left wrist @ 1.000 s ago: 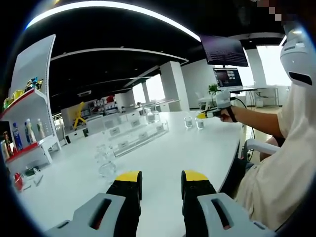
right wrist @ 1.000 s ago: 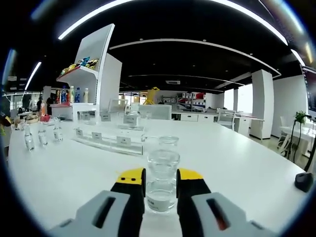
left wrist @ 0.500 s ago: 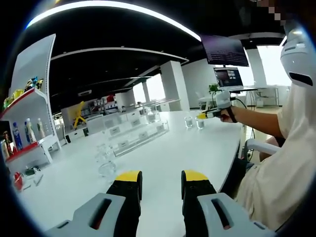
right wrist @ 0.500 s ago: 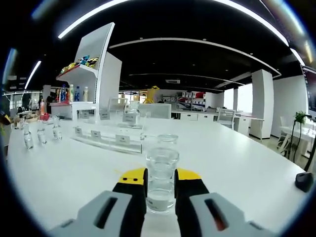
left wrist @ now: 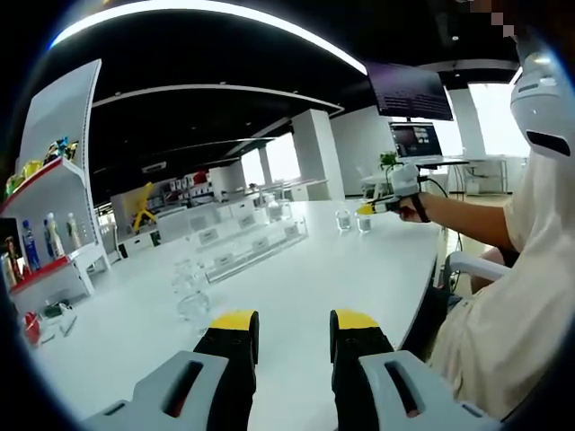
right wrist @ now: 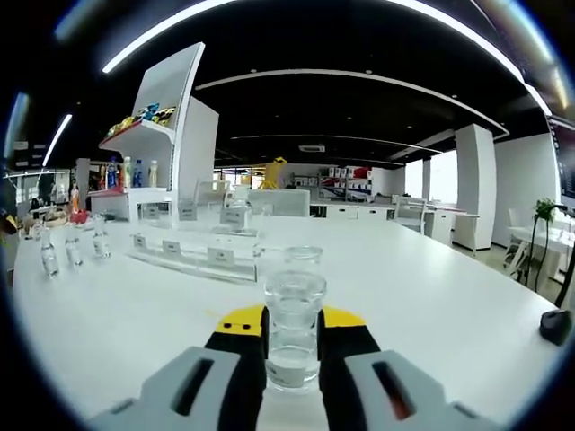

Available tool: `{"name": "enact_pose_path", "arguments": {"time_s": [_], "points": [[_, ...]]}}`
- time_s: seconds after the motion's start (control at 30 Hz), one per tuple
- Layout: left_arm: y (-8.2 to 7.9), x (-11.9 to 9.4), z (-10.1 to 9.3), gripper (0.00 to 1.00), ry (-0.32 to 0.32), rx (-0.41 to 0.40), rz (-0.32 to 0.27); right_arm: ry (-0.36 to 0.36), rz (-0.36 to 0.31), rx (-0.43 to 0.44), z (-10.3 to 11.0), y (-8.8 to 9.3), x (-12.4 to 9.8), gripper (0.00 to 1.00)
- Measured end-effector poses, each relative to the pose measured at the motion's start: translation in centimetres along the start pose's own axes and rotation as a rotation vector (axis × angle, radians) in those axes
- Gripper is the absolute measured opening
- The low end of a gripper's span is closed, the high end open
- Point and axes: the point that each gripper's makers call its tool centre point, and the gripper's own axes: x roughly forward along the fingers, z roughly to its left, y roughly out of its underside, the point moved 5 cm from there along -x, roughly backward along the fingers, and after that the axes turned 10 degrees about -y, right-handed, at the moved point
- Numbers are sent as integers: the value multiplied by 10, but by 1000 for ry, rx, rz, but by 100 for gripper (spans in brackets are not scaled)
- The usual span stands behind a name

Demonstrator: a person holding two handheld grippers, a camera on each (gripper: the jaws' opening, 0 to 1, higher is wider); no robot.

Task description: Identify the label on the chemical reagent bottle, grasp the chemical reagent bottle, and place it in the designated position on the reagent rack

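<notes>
A clear glass reagent bottle [right wrist: 294, 301] with a little white powder at its bottom stands between my right gripper's [right wrist: 292, 325] yellow-tipped jaws, which are shut on its sides. A second clear bottle [right wrist: 304, 257] stands just behind it. Further back on the white table lies the clear reagent rack [right wrist: 193, 252] with small white labels. In the left gripper view my left gripper [left wrist: 294, 325] hangs open over the table, nothing between its jaws. There the right gripper [left wrist: 368, 208] shows far right in a person's hand, beside two bottles [left wrist: 343, 220]. The rack [left wrist: 247, 244] lies ahead.
Three small bottles [right wrist: 70, 249] stand at the table's left, and clear bottles [left wrist: 190, 289] sit just ahead of my left jaws. A white shelf unit [right wrist: 148, 148] holds coloured drinks. A black object [right wrist: 555, 325] lies at the table's right edge. A seated person's torso [left wrist: 503, 305] fills the right.
My right jaws have drawn in a little tighter against the bottle. The left gripper has not moved.
</notes>
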Motion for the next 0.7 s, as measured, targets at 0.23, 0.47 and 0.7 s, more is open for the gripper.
{"name": "enact_pose_path", "arguments": {"time_s": [0.23,0.47,0.7], "points": [[1,1,0,32,1,-3,3,1,-1,7,1,0,-1,20],[1,2,0,32,4,-2,4,3,-3,3,-2,1,1,19],[1,3,0,32,5,-3,5,1,-8,2,-6,1,3,19]]}}
